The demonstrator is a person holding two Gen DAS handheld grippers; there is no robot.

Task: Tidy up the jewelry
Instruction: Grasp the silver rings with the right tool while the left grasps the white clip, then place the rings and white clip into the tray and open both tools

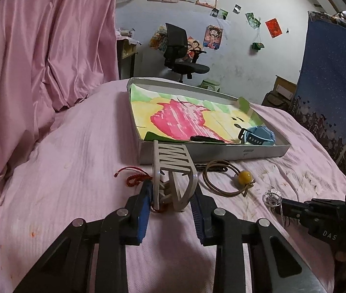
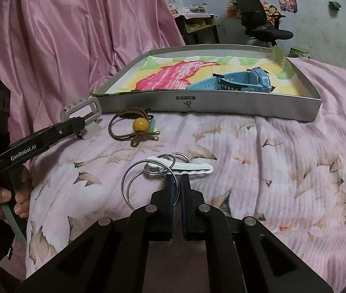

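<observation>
Near the bed's middle, before the tray (image 1: 265, 151), the left tool (image 1: 173, 195) grips a stiff, light hair claw (image 1: 173, 168) by its sides. The right tool (image 2: 176, 179) pinches thin, slippery rings (image 2: 148, 173) beside a white clip (image 2: 187, 167); pinch the wire itself.

A shallow grey cardboard box (image 2: 246, 102) with a painted paper lining sits on the bed at 12 o'clock. A light blue plastic wristwatch (image 2: 236, 81) lies on its side in the box at its 3 o'clock end. A beige plastic claw hair clip (image 1: 175, 178) stands upright just beside the box wall. A red braided cord bracelet (image 1: 134, 179) lies at the clip's 9 o'clock. A brown cord with a yellow bead (image 2: 137, 125) lies coiled at the clip's 3 o'clock. Silver metal hoops (image 2: 148, 178) with a white clip lie at 6 o'clock.
</observation>
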